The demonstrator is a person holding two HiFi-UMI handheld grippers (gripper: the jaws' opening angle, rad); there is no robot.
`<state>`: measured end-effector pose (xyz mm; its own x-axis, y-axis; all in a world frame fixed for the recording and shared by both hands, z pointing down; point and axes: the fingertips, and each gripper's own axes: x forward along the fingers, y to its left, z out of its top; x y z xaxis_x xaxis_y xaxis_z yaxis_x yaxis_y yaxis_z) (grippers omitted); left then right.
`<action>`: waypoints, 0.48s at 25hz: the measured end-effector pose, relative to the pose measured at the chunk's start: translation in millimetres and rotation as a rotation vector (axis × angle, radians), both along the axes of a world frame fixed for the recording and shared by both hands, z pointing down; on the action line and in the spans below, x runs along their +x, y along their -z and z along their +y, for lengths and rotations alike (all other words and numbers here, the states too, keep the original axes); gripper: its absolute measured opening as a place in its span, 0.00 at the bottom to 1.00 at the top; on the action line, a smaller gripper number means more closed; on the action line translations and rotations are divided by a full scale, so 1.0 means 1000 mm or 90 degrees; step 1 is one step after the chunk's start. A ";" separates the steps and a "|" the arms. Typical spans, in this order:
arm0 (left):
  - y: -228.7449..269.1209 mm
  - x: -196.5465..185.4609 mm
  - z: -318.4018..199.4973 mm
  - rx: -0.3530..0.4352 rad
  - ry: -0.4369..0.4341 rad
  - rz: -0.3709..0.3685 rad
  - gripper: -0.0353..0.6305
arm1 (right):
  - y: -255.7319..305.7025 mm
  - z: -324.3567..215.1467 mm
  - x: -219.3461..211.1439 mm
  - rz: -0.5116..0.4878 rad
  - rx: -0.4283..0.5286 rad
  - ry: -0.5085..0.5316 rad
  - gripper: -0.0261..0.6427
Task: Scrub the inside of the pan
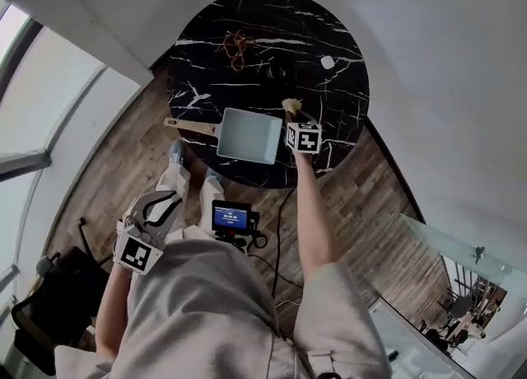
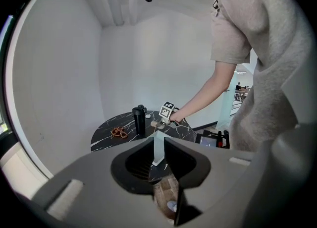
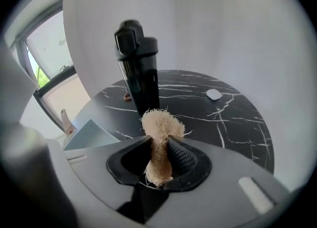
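Observation:
A pale blue square pan (image 1: 247, 135) with a wooden handle (image 1: 189, 127) sits on the round black marble table (image 1: 338, 105). My right gripper (image 1: 295, 118) hovers just off the pan's right rim, above the table. It is shut on a tan loofah scrubber (image 1: 291, 105). In the right gripper view the loofah (image 3: 161, 125) is squeezed between the jaws of the right gripper (image 3: 159, 145), and the pan (image 3: 89, 133) lies low at the left. My left gripper (image 1: 156, 204) hangs by the person's hip, off the table. In its own view the left gripper (image 2: 159, 145) has a narrow gap with nothing in it.
A black bottle (image 3: 138, 68) stands on the table just beyond the loofah. A small white object (image 3: 214, 93) lies farther right. A brown tangled piece (image 1: 235, 46) rests near the far edge. A small screen device (image 1: 232, 217) sits at the person's waist. Wooden floor surrounds the table.

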<state>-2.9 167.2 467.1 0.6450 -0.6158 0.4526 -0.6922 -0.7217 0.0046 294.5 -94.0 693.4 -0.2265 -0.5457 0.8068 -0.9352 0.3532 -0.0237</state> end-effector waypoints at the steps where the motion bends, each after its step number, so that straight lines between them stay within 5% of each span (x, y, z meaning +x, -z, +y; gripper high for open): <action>1: -0.002 0.002 -0.003 0.000 -0.005 -0.001 0.15 | 0.012 0.006 0.004 -0.009 0.019 -0.007 0.20; 7: -0.009 0.007 -0.038 0.020 -0.063 0.003 0.18 | 0.092 0.052 0.013 -0.051 0.132 -0.044 0.20; 12: -0.031 0.000 -0.066 0.048 -0.162 -0.031 0.24 | 0.135 0.098 0.002 -0.054 0.165 -0.085 0.20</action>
<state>-2.6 101.1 497.7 0.7615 -0.4699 0.4464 -0.4869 -0.8694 -0.0845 296.0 4.4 558.6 -0.1988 -0.7603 0.6184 -0.9725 0.2310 -0.0286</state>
